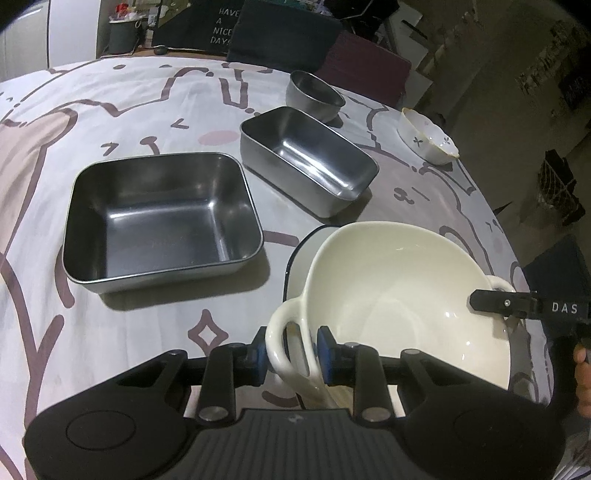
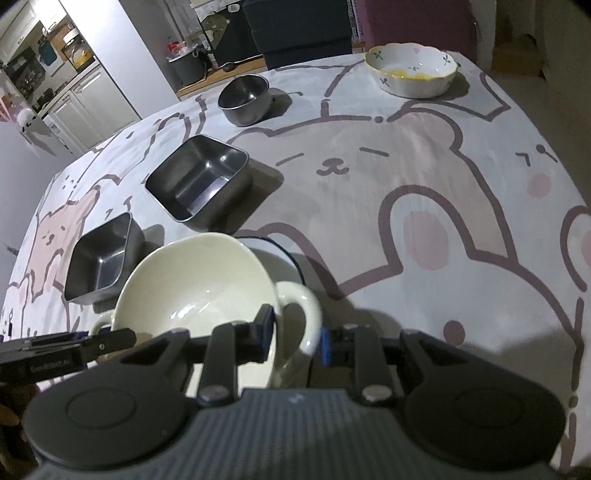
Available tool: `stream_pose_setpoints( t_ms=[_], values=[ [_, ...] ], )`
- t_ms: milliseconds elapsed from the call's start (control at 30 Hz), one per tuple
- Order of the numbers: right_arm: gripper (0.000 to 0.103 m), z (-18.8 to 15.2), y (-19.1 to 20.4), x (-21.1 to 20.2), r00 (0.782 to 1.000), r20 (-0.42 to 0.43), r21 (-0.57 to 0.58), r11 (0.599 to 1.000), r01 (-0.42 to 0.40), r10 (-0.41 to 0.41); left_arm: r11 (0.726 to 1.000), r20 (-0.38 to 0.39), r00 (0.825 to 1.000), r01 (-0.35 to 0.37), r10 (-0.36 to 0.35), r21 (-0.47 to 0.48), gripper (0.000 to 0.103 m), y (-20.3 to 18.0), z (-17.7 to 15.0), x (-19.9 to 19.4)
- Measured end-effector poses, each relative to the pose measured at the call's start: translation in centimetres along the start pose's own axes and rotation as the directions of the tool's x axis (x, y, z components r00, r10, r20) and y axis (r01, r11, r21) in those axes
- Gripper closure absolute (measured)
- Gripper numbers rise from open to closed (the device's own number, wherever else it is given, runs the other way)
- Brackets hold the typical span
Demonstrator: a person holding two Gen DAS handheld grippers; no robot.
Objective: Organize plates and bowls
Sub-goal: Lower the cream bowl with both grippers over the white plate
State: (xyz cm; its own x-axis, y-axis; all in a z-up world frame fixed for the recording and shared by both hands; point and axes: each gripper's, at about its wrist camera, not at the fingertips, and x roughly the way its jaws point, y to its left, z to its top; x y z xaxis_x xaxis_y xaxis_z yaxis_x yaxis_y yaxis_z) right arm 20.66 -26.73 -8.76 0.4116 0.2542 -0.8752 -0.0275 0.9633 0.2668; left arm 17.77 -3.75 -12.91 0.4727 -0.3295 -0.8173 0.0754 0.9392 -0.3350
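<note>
Beyond the cream bowl – two steel trays, one steel bowl, one floral bowl. Left gripper and right gripper each have jaws clamped on a bowl handle.

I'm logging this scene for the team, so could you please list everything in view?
Handled bowl: one, cream, nearest, gripped by both handles.
Plate: one, white with dark rim, under the handled bowl.
Square tins: two, steel, on the cloth behind it.
Round bowl: one, steel, beyond the tins.
Scalloped bowl: one, white with yellow residue, far side.
Tablecloth: one, pale with bear cartoons.
Chairs: dark, behind the table.
Left gripper: black, shut on a handle.
Right gripper: black, shut on the other handle.
</note>
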Motion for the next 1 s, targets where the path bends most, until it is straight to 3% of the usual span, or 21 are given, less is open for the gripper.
stream_pose_setpoints(
  t_ms=[1000],
  values=[
    [0.068,0.4,-1.2,1.6,0.998,-0.056,0.031,0.999,-0.023,0.024,0.999,-0.004,1.000,-0.016,0.016,0.032,0.076,-0.6,0.1,-0.4]
  ],
)
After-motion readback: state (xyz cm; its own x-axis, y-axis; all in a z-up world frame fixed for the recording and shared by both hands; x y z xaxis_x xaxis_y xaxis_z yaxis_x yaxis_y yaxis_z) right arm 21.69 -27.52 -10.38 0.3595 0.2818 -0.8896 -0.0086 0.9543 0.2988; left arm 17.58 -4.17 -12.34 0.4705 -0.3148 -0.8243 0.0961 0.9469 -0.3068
